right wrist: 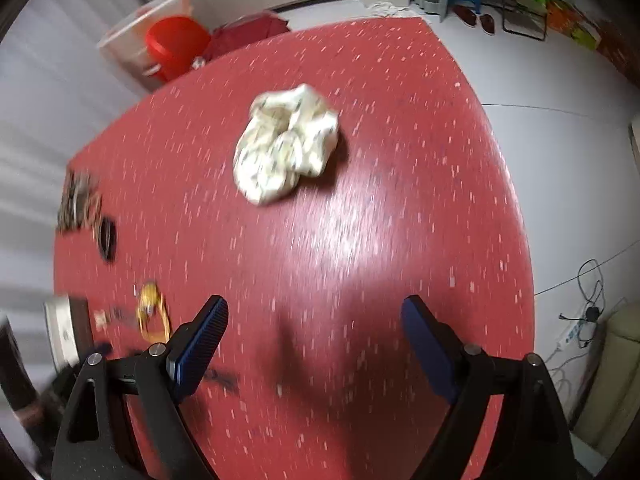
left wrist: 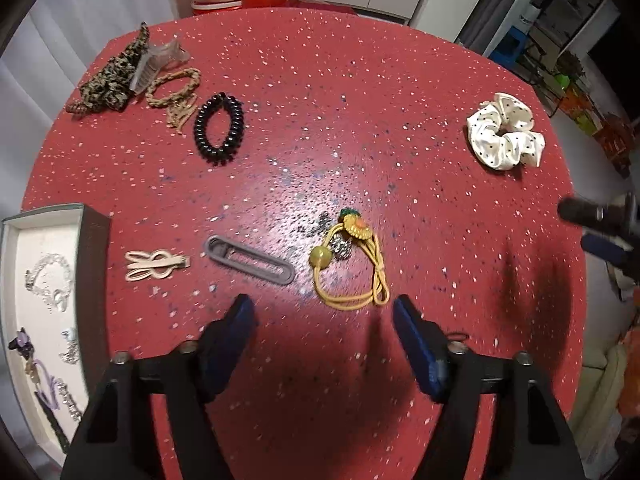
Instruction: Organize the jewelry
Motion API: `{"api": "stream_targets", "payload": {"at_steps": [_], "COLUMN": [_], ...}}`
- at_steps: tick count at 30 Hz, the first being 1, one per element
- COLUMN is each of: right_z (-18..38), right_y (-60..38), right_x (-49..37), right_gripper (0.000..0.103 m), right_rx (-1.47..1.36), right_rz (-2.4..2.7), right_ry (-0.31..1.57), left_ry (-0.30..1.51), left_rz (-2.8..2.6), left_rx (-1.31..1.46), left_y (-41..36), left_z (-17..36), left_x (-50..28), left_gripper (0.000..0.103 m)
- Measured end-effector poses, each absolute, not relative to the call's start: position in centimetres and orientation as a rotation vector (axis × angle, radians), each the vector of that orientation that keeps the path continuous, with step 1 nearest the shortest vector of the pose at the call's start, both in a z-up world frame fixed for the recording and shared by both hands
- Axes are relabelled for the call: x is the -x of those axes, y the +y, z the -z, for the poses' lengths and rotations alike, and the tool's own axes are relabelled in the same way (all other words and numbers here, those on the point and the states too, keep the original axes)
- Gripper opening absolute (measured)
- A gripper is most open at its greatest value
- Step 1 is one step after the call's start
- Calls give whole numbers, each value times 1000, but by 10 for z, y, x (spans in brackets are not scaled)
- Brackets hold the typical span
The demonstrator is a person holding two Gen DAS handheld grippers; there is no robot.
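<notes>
On the red speckled table a yellow hair tie with a sunflower and a green bead lies just ahead of my left gripper, which is open and holds nothing. Left of the tie lie a grey clip and a cream bunny clip. A white-lined box at the left edge holds several pieces. Further off are a black spiral tie and a white dotted scrunchie. The scrunchie lies well ahead of my right gripper, also open with nothing in it.
At the far left corner lie a leopard scrunchie, a clear claw clip and a beige braided tie. A red bucket and a clear tub stand beyond the table. Cables lie on the floor at right.
</notes>
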State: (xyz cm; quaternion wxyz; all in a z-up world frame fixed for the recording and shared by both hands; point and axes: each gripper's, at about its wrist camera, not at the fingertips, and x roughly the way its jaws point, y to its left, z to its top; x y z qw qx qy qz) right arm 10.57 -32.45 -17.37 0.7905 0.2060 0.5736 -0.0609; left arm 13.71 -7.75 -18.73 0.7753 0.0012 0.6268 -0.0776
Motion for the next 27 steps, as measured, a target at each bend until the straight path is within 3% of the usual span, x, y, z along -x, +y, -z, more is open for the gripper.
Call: {"api": "stream_targets", "payload": {"at_steps": [14, 16, 19, 22, 24, 26, 27], "right_z": [209, 212, 209, 208, 208, 207, 205], "right_y": [-351, -350, -342, -340, -339, -338, -336], "right_x": [-177, -183, -187, -189, -189, -188, -186], "right_gripper": [90, 90, 86, 63, 31, 22, 17], "right_rx": [-585, -580, -545, -506, -507, -499, -492], "right_rz": [159, 162, 168, 169, 153, 160, 158], "right_ry": [1195, 1190, 1160, 1148, 1150, 1147, 1143], "left_ry": [1344, 1332, 1326, 1316, 1315, 1315, 1314], "left_rz": [113, 105, 97, 88, 90, 98, 105], "left_rx": [-12, -28, -30, -43, -42, -33, -23], "left_y": [-108, -114, -115, -117, -118, -116, -115], "left_z": [213, 214, 214, 213, 212, 212, 211], "left_x": [-145, -145, -146, -146, -147, -148, -148], "left_gripper": [71, 64, 63, 49, 40, 37, 25]}}
